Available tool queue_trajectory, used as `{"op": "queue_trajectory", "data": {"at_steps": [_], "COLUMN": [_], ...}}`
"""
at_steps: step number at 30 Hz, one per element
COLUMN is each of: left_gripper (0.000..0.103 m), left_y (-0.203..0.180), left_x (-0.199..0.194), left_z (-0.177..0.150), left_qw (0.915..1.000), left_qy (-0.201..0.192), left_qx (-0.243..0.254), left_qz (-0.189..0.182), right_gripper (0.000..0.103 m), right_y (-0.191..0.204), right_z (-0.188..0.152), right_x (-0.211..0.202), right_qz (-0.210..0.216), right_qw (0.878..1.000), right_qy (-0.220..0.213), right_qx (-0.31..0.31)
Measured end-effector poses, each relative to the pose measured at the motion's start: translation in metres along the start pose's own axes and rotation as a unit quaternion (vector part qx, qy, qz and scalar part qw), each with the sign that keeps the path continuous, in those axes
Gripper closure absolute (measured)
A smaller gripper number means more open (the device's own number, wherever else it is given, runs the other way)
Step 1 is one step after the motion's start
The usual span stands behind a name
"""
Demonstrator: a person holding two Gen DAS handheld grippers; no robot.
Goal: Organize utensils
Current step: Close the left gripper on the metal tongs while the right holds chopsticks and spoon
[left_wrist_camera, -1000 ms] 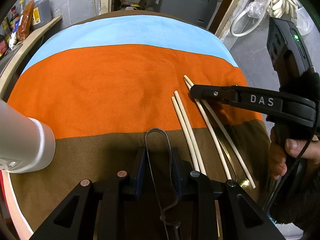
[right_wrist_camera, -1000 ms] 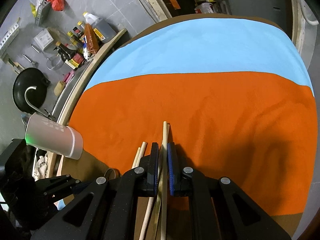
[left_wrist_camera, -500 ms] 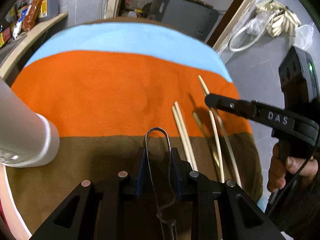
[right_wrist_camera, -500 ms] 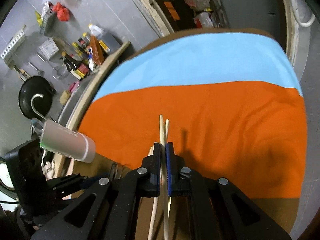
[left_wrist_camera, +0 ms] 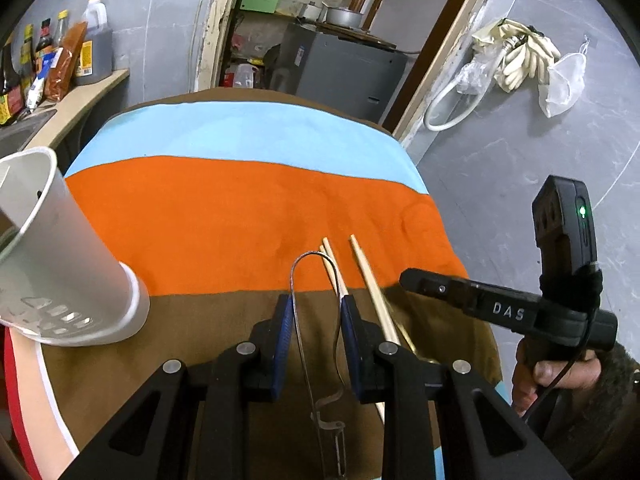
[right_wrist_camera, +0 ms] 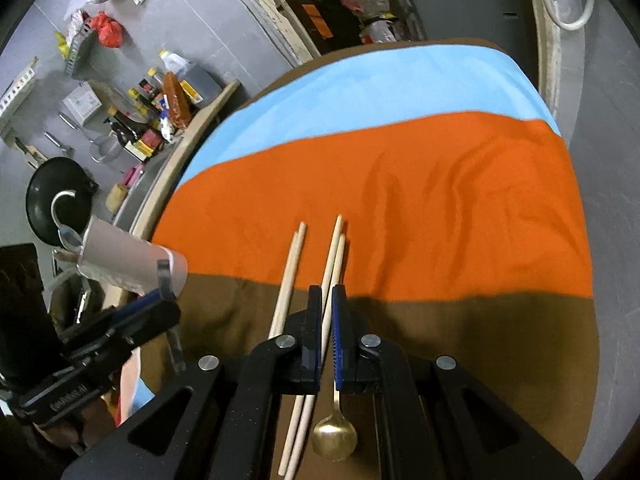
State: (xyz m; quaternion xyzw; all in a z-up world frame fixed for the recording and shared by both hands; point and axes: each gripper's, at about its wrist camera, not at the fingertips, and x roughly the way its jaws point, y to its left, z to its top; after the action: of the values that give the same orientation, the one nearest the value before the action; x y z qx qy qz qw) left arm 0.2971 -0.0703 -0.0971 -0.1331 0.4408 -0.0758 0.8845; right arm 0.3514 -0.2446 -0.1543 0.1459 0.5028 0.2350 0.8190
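My left gripper is shut on the thin wire handle of the white perforated utensil cup, which hangs tilted at the left; the cup also shows in the right wrist view with a spoon in it. My right gripper is nearly shut around a gold spoon's handle, lifted above the table. Two pairs of wooden chopsticks lie on the striped cloth below it. The chopsticks and right gripper show in the left wrist view.
The round table's edge falls away at right. A counter with sauce bottles and a black wok stands left. A grey cabinet stands behind the table.
My right gripper has risen and pulled back from the chopsticks, which now lie on the cloth; the gold spoon shows between its fingers. The cup has tilted, its open mouth now in view.
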Motion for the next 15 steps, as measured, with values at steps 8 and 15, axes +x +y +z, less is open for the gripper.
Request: {"op": "queue_trajectory", "data": {"at_steps": [8,15], "left_gripper": [0.080,0.080], "left_y": [0.007,0.011], "left_x": [-0.007,-0.010], "left_z": [-0.005,-0.008], "left_qw": [0.9999,0.9999], "left_qy": [0.009,0.011], "left_qx": [-0.002,-0.008], "left_qz": [-0.010,-0.010], "right_gripper": [0.102,0.101], "right_y": [0.003,-0.005], "right_z": [-0.025,-0.020], "right_x": [0.007,0.016], "right_qz": [-0.024,-0.030], "right_qw": [0.999,0.999], "right_qy": [0.027,0.030], "right_qx": [0.017,0.023]}}
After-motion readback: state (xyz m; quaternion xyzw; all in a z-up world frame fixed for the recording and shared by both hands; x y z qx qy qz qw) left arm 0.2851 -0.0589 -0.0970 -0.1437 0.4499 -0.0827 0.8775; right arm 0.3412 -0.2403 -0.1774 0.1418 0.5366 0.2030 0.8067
